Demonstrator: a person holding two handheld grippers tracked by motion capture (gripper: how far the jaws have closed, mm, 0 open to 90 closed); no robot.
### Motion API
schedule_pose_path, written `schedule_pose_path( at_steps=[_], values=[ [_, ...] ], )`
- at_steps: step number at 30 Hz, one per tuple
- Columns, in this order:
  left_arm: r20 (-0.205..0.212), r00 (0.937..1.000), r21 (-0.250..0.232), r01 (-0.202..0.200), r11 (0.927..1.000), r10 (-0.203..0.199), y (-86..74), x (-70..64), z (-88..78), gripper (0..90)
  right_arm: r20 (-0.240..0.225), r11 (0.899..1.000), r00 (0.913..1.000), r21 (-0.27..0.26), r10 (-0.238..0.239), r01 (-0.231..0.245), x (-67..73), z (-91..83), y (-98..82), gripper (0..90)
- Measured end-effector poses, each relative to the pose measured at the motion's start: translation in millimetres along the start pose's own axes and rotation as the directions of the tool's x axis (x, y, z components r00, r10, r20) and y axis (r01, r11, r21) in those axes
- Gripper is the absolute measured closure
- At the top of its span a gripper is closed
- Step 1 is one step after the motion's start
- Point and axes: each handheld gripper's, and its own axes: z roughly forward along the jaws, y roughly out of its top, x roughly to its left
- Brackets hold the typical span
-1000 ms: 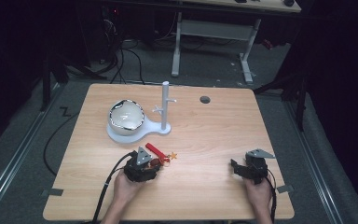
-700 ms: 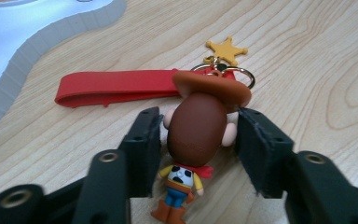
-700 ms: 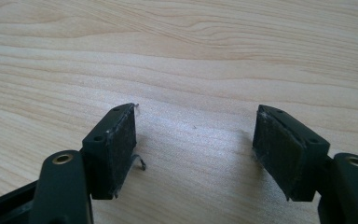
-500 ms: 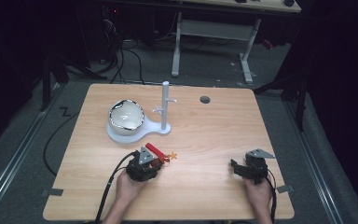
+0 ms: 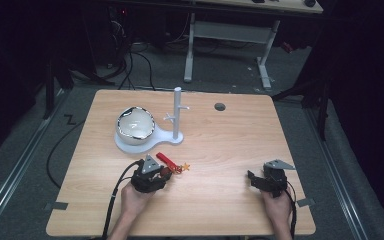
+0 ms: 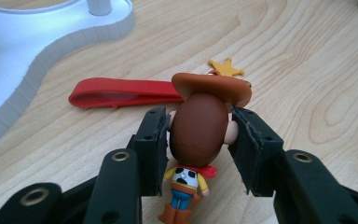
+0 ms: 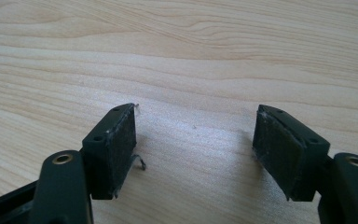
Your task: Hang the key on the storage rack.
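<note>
A small cowboy figure (image 6: pixel 198 140) with a brown hat lies on the wooden table (image 5: pixel 220 145). A red strap (image 6: pixel 121 93) and a gold star charm (image 6: pixel 226 67) are attached to it. My left gripper (image 6: pixel 198 126) has its jaws pressed against both sides of the figure's head. From above, the left gripper (image 5: pixel 166 173) sits near the table's front left, with the red strap (image 5: pixel 167 159) poking out beyond it. My right gripper (image 7: pixel 196 126) rests low over bare wood at the front right (image 5: pixel 252 179), open with nothing between its pads.
A white stand (image 5: pixel 130 146) with an upright post (image 5: pixel 177 112) and short pegs holds a shiny bowl (image 5: pixel 135 122) just behind the left gripper. A round grommet hole (image 5: pixel 220 106) lies near the far edge. Cables trail from both grippers off the front edge.
</note>
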Motion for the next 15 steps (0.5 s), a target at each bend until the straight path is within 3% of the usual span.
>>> schedule_pose_path(
  at_steps=[11, 15],
  values=[
    [0.017, 0.9997, -0.052, 0.020, 0.9985, -0.019, 20.4, 5.0, -19.9, 57.5, -0.001, 1.000, 1.0000, 0.000, -0.001, 0.001, -0.1, 0.1, 0.1, 30.6],
    [0.033, 0.9983, -0.076, 0.050, 0.9959, -0.048, 25.8, 10.3, -24.7, 57.6, 0.000, 1.000, 1.0000, 0.000, 0.000, 0.000, -0.1, 0.1, 0.1, 30.6]
  ],
)
